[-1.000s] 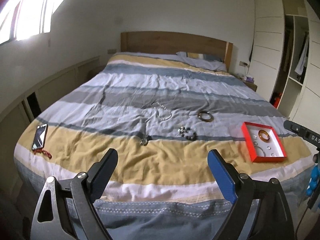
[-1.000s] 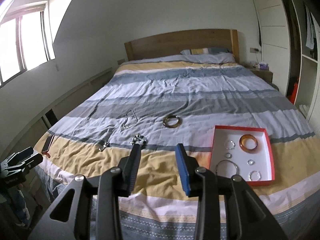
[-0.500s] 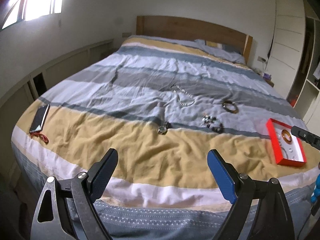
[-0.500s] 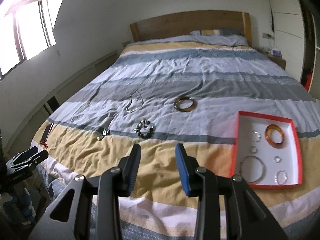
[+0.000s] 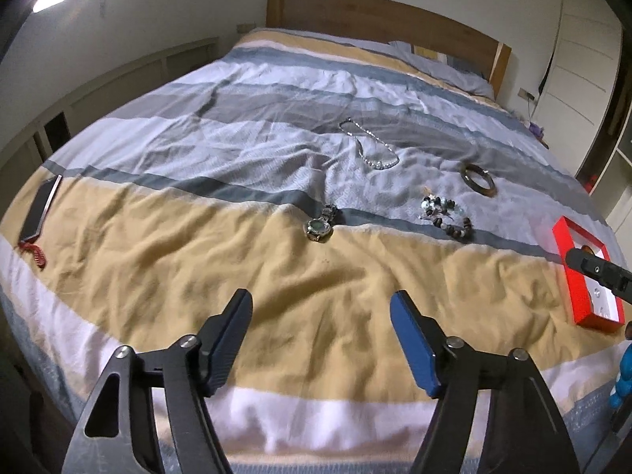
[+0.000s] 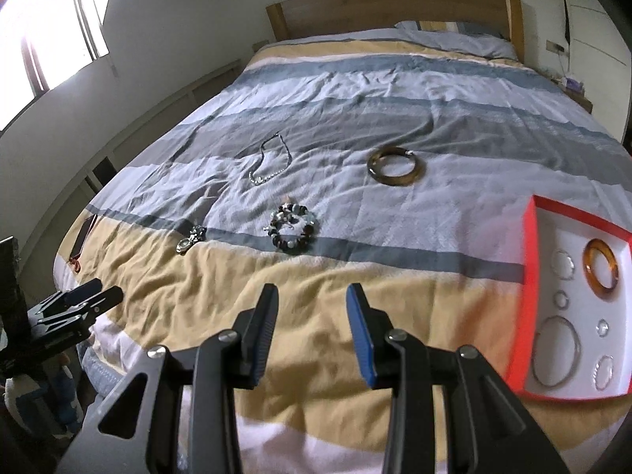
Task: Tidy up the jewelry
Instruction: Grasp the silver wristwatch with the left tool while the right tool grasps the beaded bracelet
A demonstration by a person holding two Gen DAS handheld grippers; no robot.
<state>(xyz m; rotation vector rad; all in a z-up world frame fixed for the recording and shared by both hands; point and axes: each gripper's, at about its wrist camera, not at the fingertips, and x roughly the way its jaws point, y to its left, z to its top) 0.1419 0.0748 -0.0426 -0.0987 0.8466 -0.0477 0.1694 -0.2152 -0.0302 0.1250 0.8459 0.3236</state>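
On the striped bedspread lie a wristwatch [image 5: 319, 227] [image 6: 190, 240], a beaded bracelet [image 5: 445, 217] [image 6: 293, 228], a silver necklace [image 5: 370, 146] [image 6: 271, 160] and a brown bangle [image 5: 478, 178] [image 6: 395, 166]. A red-rimmed white tray [image 6: 529, 280] [image 5: 568, 272] at the right holds an amber bangle [image 6: 600, 268] and several silver rings. My left gripper [image 5: 320, 316] is wide open and empty, short of the watch. My right gripper [image 6: 312, 308] is open and empty, short of the beaded bracelet.
A phone [image 5: 39, 209] with a red cord lies at the bed's left edge. A wooden headboard [image 6: 395, 12] and pillows stand at the far end. Wardrobes [image 5: 584, 79] are at the right, a low ledge along the left wall.
Both grippers have moved forward and lower over the bed's foot, so the jewelry looks nearer. Both stay open as before.
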